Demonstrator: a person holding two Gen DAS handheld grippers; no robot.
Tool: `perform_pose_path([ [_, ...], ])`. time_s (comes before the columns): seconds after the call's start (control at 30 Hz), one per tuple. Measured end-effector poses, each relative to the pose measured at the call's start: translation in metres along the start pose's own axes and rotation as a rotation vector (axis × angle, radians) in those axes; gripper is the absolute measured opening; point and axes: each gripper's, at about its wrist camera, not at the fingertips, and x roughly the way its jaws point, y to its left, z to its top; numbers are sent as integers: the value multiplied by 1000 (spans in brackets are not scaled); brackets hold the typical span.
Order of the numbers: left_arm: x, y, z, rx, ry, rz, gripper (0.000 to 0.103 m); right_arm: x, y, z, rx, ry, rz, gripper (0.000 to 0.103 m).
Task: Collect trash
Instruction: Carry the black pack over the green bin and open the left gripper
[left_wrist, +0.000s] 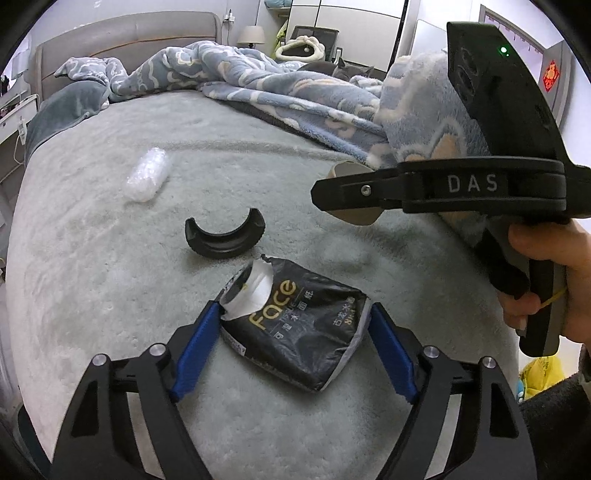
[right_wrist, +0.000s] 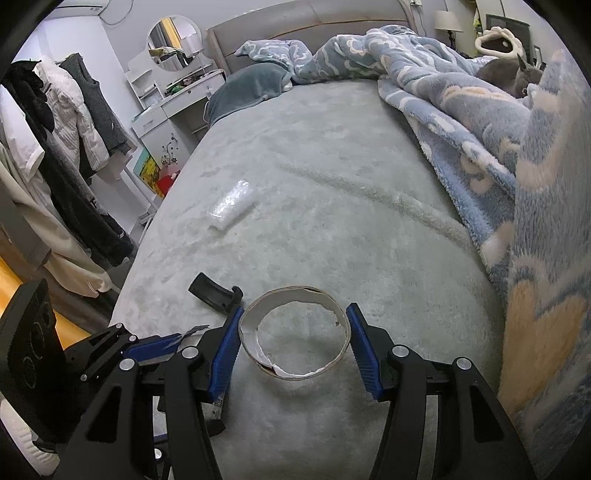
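Note:
A black "face" tissue pack (left_wrist: 295, 325) with white tissue sticking out lies on the grey bed cover between the blue pads of my left gripper (left_wrist: 295, 345), which touch its sides. My right gripper (right_wrist: 293, 343) has its pads against both sides of a cardboard tape ring (right_wrist: 295, 334), which stands off the cover; the ring shows beige behind the right gripper in the left wrist view (left_wrist: 354, 214). A black half-ring part (left_wrist: 225, 238) and a clear plastic wrapper (left_wrist: 147, 173) lie further on, also in the right wrist view, the part (right_wrist: 214, 293) and the wrapper (right_wrist: 232, 205).
A blue patterned blanket (right_wrist: 480, 122) is heaped along the right side of the bed. A grey cat (right_wrist: 513, 75) lies on it at the back. Clothes hang on a rack (right_wrist: 66, 147) left of the bed. A grey headboard (left_wrist: 122, 40) stands behind.

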Motion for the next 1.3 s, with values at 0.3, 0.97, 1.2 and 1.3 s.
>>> perform_pose_path([
  [0.3,-20,20,7,-95,-59,18,79,-3,7,6,-2,-11,-6,57],
  [0.97,-79,117,-11,-328,-137,205,78,25,89,38,-65,-22,59,57],
  [1.2,-101,150,-27,-374,-128,269,78,41,129,45,-105,-11,93,57],
  [1.3,-108,163,-36,-387,-114,295,78,47,143,47,-115,-6,109,57],
])
